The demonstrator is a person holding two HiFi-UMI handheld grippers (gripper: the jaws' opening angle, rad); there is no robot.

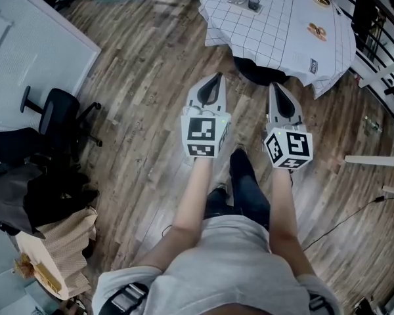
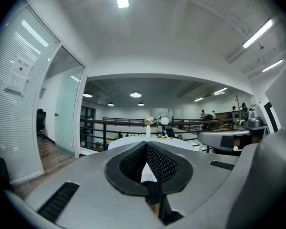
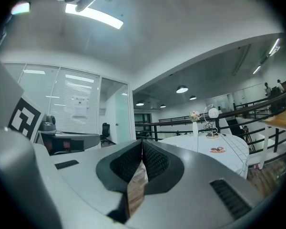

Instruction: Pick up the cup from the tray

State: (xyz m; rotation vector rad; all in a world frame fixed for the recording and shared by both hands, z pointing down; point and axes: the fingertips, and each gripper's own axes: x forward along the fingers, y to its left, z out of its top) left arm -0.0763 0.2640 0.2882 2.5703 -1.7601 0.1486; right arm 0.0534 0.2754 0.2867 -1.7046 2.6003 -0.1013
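In the head view a dark cup (image 1: 253, 4) stands on a small tray (image 1: 236, 0) at the far side of a round table (image 1: 282, 38) with a white checked cloth. Both grippers are held level over the wooden floor, short of the table and pointing at it. My left gripper (image 1: 217, 79) is shut and empty. My right gripper (image 1: 275, 87), beside it, is also shut with nothing in it. In the left gripper view the jaws (image 2: 146, 149) meet in front of the table (image 2: 133, 142). In the right gripper view the shut jaws (image 3: 142, 147) sit left of the table (image 3: 214, 144).
Plates of food (image 1: 317, 31) lie on the cloth, and a vase of flowers (image 3: 195, 123) stands on it. A black office chair (image 1: 56, 113) and dark bags (image 1: 26, 189) stand at the left. A black railing (image 1: 374, 18) and a white frame (image 1: 381, 156) are at the right. A cable (image 1: 341, 222) crosses the floor.
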